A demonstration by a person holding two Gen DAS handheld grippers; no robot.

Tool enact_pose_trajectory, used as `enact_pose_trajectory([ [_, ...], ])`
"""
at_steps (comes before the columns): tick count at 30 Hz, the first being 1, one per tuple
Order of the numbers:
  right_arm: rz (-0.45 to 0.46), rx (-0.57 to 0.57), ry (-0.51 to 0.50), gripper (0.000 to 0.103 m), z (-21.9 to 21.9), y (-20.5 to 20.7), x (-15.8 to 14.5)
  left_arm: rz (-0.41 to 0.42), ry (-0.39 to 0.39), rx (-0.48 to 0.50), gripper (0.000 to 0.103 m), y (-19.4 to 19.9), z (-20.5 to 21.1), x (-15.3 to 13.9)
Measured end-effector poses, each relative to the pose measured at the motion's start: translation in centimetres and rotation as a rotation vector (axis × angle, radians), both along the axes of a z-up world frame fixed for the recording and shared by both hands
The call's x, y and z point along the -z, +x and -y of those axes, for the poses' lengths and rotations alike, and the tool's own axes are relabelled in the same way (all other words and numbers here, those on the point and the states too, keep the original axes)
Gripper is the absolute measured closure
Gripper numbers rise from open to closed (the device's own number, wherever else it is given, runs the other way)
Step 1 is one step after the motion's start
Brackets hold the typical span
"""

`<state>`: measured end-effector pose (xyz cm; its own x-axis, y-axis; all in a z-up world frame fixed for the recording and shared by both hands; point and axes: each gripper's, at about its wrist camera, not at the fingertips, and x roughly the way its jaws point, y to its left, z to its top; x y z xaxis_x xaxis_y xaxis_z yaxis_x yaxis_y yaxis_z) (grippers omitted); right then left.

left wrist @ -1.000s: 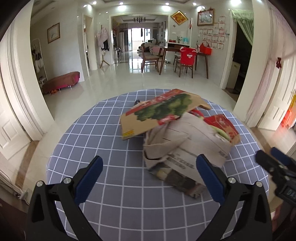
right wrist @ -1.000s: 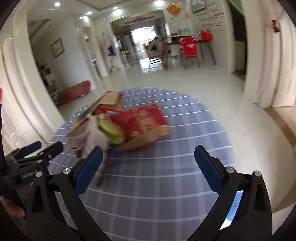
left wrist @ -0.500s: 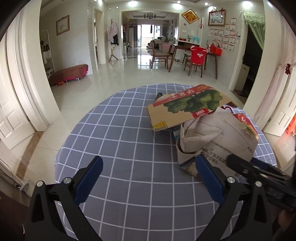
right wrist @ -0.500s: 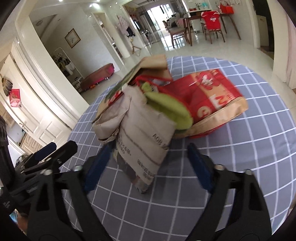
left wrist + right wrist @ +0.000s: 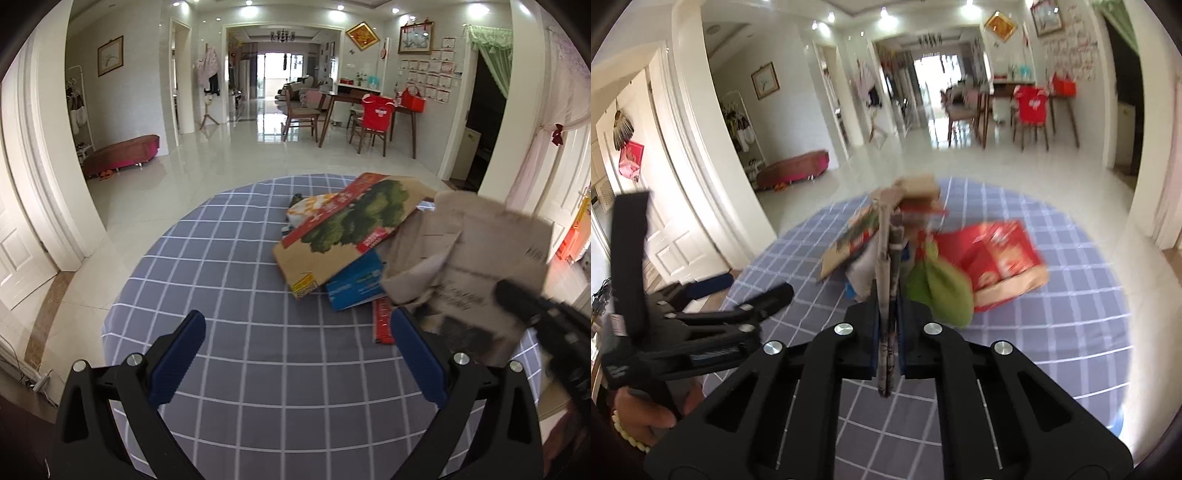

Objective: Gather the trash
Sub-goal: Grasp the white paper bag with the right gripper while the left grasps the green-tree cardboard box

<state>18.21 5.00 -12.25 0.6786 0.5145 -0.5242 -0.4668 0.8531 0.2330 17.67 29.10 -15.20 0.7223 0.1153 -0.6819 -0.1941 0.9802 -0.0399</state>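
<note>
The right claw [image 5: 888, 347] is now clamped edge-on around a grey paper sack [image 5: 886, 280], its blue pads pressed tight on either side of the crumpled sheet; half a second ago the same claw stood open just short of the sack, and a second ago it was well back from the pile. In the left wrist view the sack [image 5: 469, 258] appears raised and tilted at the right of the frame, with the dark, blurred right claw at its lower edge, so the first piece of trash looks to be coming away from the heap. The left claw [image 5: 295, 365] hangs open and empty over the checked grey cloth [image 5: 229, 258] of the round worktop, having drifted left of the pile. What remains sits just beyond: a flattened cardboard box printed with green vegetables [image 5: 351, 229] lying over a blue packet [image 5: 354, 284], a green bag [image 5: 942, 291] beside the sack, and a red carton [image 5: 997, 254] to its right. With the grip secured, the task moves from reaching to carrying off; no bin shows in either view, and the rest of the heap is not yet collected.
</note>
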Motion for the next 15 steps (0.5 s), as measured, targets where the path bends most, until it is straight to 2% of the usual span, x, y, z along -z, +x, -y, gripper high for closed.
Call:
enact_pose_trajectory([
  [5,0.11,0.083,-0.012,0.096,2.2,0.1,-1.8,0.0,0.017,0.042,0.005,1.2,1.6,-0.2],
  [9,0.178,0.143,0.022,0.096,4.1,0.8,-3.0,-0.01,0.079,0.058,0.005,3.1,3.3,-0.3],
  [15,0.219,0.175,0.049,0.096,5.2,3.4,-3.0,-0.036,0.124,0.072,0.005,7.4,4.6,0.4],
])
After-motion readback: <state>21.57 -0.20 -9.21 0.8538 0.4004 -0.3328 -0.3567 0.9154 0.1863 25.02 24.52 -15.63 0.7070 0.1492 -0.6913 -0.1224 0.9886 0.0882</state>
